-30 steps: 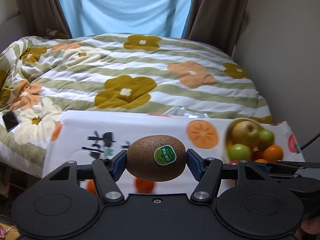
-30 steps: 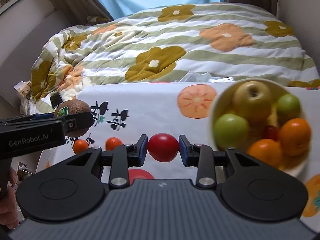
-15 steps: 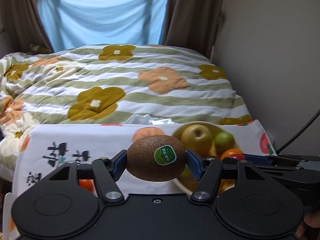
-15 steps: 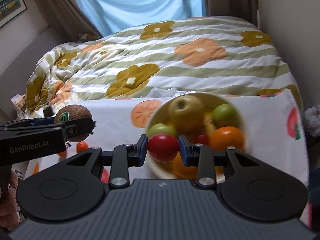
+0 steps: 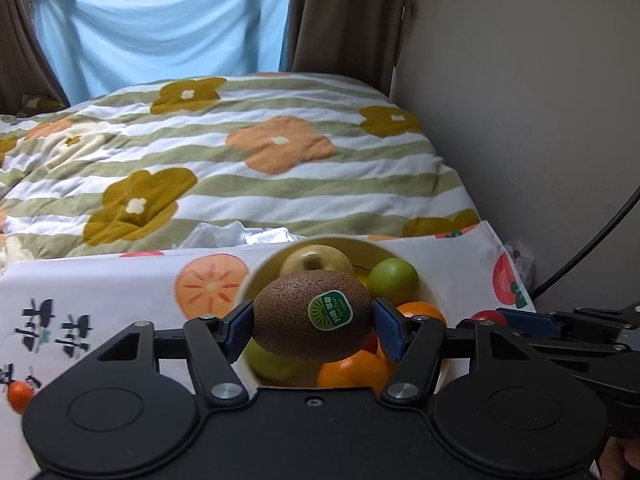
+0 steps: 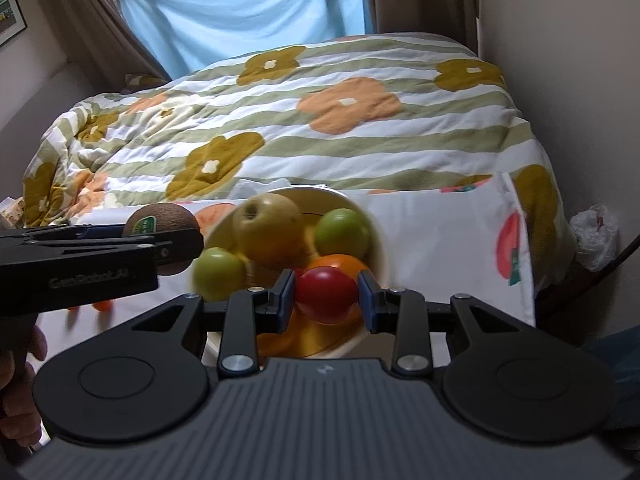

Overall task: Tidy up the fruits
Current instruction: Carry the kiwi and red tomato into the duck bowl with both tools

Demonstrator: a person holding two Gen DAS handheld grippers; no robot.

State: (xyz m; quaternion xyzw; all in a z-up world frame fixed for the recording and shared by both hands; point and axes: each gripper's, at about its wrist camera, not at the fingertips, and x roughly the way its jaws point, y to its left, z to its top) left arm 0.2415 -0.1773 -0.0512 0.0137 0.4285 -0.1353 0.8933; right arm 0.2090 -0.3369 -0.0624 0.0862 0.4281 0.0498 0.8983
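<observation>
The left tool (image 5: 313,322) gripped a kiwi (image 5: 312,317) between its blue pads, the fruit's long axis running crosswise from pad to pad and its green sticker (image 5: 330,311) facing the camera. It hung over the near left part of the white bowl (image 5: 430,280), which sat by the right far corner of the fruit-print tablecloth (image 5: 112,296). The right tool (image 6: 327,295) clamped a red tomato (image 6: 326,294) above the bowl's near side. Inside lay a yellow apple (image 6: 268,232), two green fruits (image 6: 342,232) and oranges (image 5: 354,370). A small orange fruit (image 5: 19,396) rested near the cloth's left edge.
</observation>
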